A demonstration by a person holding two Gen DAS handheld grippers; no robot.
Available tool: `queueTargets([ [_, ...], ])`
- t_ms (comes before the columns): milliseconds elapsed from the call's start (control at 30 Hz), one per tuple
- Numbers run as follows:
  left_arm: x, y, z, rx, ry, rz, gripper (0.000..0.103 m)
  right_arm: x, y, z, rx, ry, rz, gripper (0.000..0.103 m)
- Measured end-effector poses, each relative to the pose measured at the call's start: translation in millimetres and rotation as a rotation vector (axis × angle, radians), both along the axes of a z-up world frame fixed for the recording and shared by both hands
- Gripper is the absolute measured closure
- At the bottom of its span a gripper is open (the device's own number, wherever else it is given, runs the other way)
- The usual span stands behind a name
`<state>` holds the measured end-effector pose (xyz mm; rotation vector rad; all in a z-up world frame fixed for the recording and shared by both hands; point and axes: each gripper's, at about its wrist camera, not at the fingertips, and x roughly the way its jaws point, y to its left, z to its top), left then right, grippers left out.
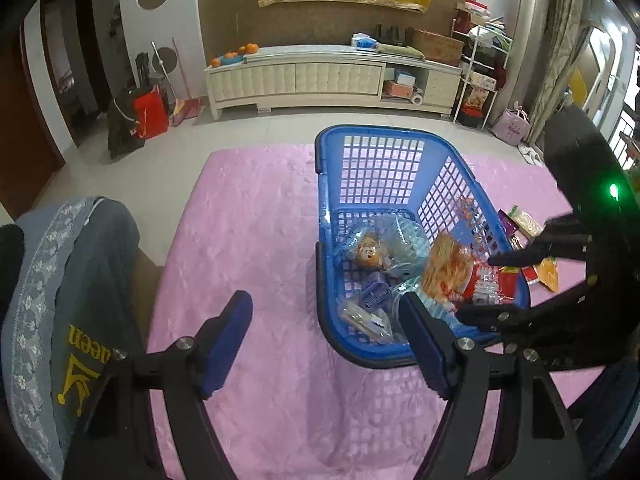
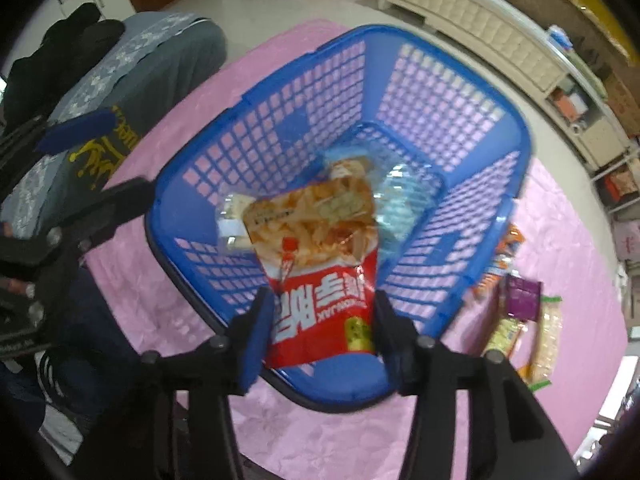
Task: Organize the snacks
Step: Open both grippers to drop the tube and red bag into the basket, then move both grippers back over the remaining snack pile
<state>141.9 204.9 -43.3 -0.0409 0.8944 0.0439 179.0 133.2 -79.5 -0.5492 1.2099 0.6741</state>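
The basket (image 2: 516, 128) is glossy blue plastic lattice; the chip bag (image 2: 320, 240) is shiny crinkled foil; the pink cloth (image 1: 260, 220) looks plush and softly sheened.

The left wrist view looks forward and downward along its own gripper (image 1: 326, 340), whose blue pads fill the lower frame, across a pink cloth (image 1: 256, 240) toward a blue basket (image 1: 424, 216) at centre right and a white cabinet (image 1: 320, 76) across the upper frame. The right wrist view sits much nearer and steeper, almost straight above the same basket (image 2: 516, 176), which fills its centre. Both views share the basket, the cloth and the cabinet. Each camera catches the other gripper: the right gripper (image 1: 486, 286) at the right edge, the left gripper (image 2: 100, 160) at the left edge.
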Motion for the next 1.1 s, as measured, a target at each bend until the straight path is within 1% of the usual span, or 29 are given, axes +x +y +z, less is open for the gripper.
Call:
queueTargets([
  [33, -2, -1, 2, 0.004, -0.003, -0.001, 0.029, 0, -3, 2, -0.001, -0.009, -0.011, 0.031],
  [100, -6, -2, 5, 0.004, -0.009, 0.004, 0.029, 1, -9, 8, 0.028, -0.004, -0.018, 0.026],
  [133, -8, -2, 7, -0.001, -0.012, 0.008, 0.029, 0, -14, 11, 0.06, 0.02, -0.02, 0.017],
  [167, -9, -3, 9, -0.008, -0.015, 0.011, 0.029, -1, -17, 13, 0.074, 0.043, -0.025, 0.015],
  [233, -13, -4, 15, -0.024, -0.024, 0.016, 0.029, -4, -25, 18, 0.094, 0.051, -0.031, 0.014],
  [300, -16, -7, 21, -0.029, -0.033, 0.018, 0.029, -9, -30, 22, 0.1, 0.034, -0.027, 0.014],
  [400, -19, -17, 27, -0.005, -0.038, 0.017, 0.029, -18, -38, 32, 0.113, 0.009, -0.028, 0.014],
  [500, -23, -28, 32, -0.002, -0.042, 0.002, 0.029, -25, -53, 42, 0.144, 0.004, -0.027, 0.014],
  [667, -25, -61, 43, 0.02, -0.056, -0.042, 0.029, -28, -86, 60, 0.189, -0.045, -0.066, 0.014],
  [733, -24, -74, 46, 0.008, -0.058, -0.07, 0.029, -26, -99, 63, 0.21, -0.043, -0.089, 0.014],
  [800, -21, -87, 49, -0.019, -0.056, -0.092, 0.023, -24, -116, 65, 0.225, -0.036, -0.111, 0.014],
  [900, -17, -108, 52, -0.024, -0.061, -0.116, 0.023, -21, -136, 69, 0.226, -0.05, -0.14, 0.014],
  [1100, -5, -150, 53, -0.024, -0.042, -0.168, 0.023, -14, -180, 73, 0.26, -0.058, -0.197, 0.014],
])
